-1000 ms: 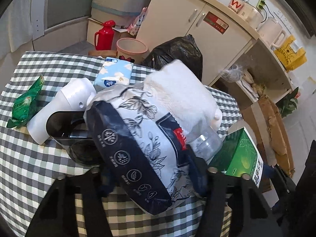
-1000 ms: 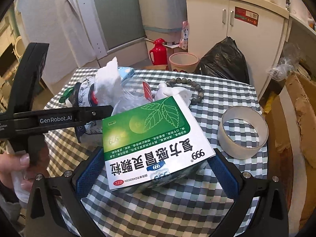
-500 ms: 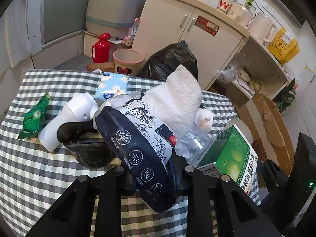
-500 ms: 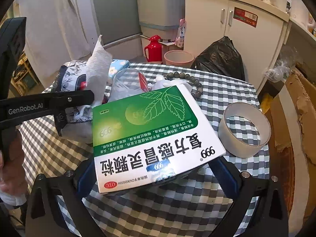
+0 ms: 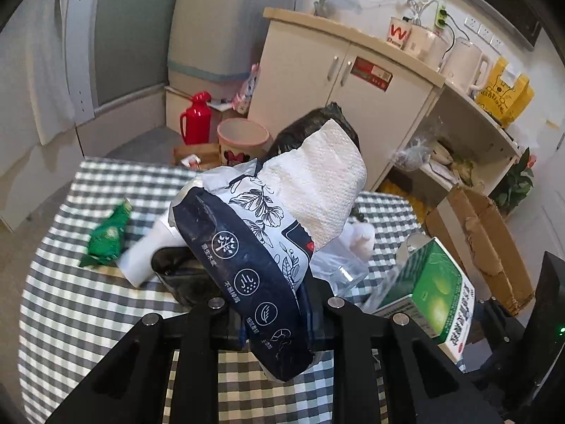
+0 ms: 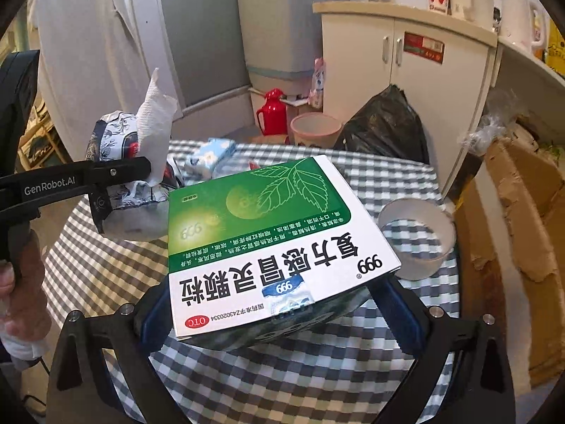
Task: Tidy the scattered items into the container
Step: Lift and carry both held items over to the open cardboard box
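My left gripper (image 5: pixel 275 305) is shut on a navy and white floral tissue pack (image 5: pixel 247 258), with a white tissue (image 5: pixel 325 190) sticking out of its top. The pack hangs above the checked table (image 5: pixel 88 318). Under it stands a dark glossy container (image 5: pixel 176 277), partly hidden by the pack. My right gripper (image 6: pixel 279 318) is shut on a green and white medicine box (image 6: pixel 268 233), held flat above the table (image 6: pixel 317 371). The right wrist view has the left gripper (image 6: pixel 106 173) with its tissue pack (image 6: pixel 113 141) at the left. The left wrist view has the medicine box (image 5: pixel 434 296) at the right.
On the table lie a green snack packet (image 5: pixel 106 236), a white cylinder (image 5: pixel 141 258), a clear plastic bag (image 5: pixel 339 268), a blue tissue packet (image 6: pixel 212 150) and a white tape ring (image 6: pixel 416 240). A hand (image 6: pixel 21 282) holds the left gripper. A cardboard box (image 6: pixel 522 212) stands right of the table.
The left gripper's fingers have drawn in on the tissue pack and raised it off the table. The right gripper has lifted the medicine box higher.
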A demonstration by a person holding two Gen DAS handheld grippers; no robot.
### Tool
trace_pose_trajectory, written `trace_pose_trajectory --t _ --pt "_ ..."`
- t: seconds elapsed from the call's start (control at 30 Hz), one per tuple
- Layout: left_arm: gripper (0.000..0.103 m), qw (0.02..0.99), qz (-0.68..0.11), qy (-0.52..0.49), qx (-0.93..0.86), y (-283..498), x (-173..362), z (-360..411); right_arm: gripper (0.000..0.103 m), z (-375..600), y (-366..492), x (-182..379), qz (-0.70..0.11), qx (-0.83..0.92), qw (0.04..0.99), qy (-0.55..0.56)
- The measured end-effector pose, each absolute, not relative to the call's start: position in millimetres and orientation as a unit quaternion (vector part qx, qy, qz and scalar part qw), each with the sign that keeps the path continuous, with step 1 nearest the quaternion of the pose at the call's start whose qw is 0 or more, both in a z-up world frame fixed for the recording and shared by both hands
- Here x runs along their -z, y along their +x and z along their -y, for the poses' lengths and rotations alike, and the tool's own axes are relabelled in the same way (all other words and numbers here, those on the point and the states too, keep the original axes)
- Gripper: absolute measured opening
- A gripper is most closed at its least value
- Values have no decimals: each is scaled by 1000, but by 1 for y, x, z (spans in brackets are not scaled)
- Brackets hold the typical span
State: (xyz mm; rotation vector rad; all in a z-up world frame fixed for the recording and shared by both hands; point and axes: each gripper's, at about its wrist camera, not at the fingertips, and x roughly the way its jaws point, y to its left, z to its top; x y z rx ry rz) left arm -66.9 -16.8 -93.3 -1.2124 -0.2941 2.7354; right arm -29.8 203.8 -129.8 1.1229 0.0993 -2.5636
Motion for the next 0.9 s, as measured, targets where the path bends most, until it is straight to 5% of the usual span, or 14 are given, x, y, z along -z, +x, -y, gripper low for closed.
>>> trace_pose_trajectory --t 0.9 --pt "22 53 8 -310 -949 -16 3 -37 99 -245 19 24 -22 952 123 279"
